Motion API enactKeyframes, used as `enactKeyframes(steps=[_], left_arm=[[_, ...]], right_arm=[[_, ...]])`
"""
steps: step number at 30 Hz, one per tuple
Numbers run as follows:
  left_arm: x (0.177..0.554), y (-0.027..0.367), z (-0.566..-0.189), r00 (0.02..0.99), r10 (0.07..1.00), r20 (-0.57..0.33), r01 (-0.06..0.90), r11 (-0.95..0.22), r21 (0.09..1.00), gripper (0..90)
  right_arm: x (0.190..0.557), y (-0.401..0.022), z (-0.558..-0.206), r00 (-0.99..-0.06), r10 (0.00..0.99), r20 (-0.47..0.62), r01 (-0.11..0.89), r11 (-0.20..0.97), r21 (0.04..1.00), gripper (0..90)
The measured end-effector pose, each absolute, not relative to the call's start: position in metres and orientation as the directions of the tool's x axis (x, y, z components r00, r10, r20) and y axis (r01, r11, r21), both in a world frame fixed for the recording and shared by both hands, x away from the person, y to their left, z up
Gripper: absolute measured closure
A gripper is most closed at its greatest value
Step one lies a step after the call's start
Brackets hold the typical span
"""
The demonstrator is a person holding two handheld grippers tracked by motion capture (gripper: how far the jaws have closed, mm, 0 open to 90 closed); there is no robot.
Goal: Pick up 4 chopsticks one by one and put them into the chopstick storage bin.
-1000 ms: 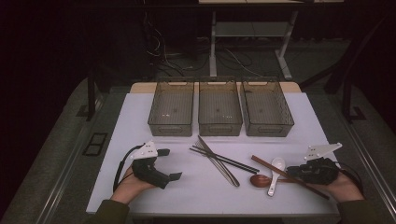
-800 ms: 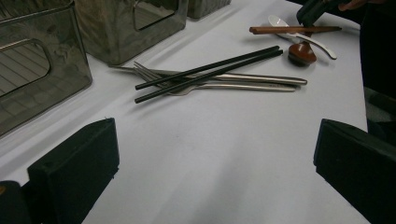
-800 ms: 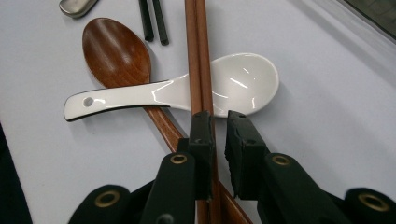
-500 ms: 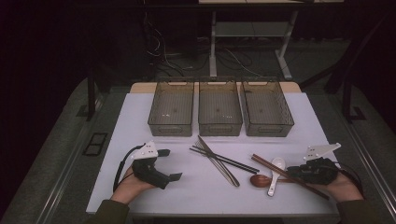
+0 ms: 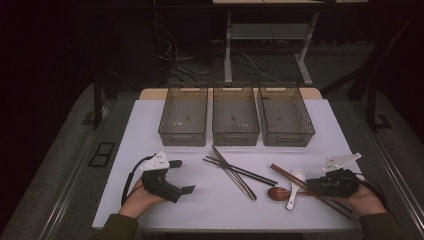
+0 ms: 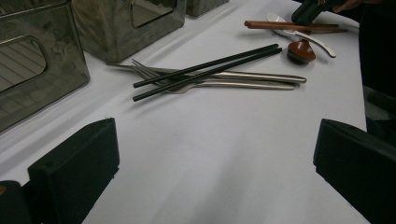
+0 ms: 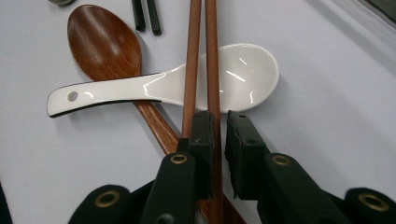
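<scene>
High view: my right tool (image 5: 314, 186) sits on the brown chopsticks (image 5: 295, 181) at the desk's (image 5: 210, 210) right front; left gripper view: left tool (image 6: 215, 172) wide apart, idle; right gripper view: jaws nearly together around one stick (image 7: 214, 70), which I judge light, stiff, slippery, best pinched mid-shaft.

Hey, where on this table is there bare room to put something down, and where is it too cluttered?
Free: the white table left of the three bins, and the near strip between the left gripper and the forks. The bins look empty too. Crowded: the right front, where black chopsticks, wooden spoon, white spoon and brown chopsticks overlap by the right gripper.
</scene>
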State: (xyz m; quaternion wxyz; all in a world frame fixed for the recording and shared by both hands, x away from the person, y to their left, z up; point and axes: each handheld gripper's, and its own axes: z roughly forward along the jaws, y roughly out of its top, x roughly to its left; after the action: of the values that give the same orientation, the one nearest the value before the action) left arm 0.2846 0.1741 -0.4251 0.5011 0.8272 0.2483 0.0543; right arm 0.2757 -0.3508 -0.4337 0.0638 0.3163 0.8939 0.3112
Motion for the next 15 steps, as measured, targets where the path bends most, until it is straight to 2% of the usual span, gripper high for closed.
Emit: enactKeyframes(steps=[15], left_arm=[[0.2846, 0.1735, -0.4255, 0.873, 0.462, -0.159, 0.355, -0.376, 0.856, 0.0]], right_arm=[[0.2789, -0.3477, -0.4381, -0.794, 0.602, 0.087, 0.534, 0.622, 0.573, 80.0]])
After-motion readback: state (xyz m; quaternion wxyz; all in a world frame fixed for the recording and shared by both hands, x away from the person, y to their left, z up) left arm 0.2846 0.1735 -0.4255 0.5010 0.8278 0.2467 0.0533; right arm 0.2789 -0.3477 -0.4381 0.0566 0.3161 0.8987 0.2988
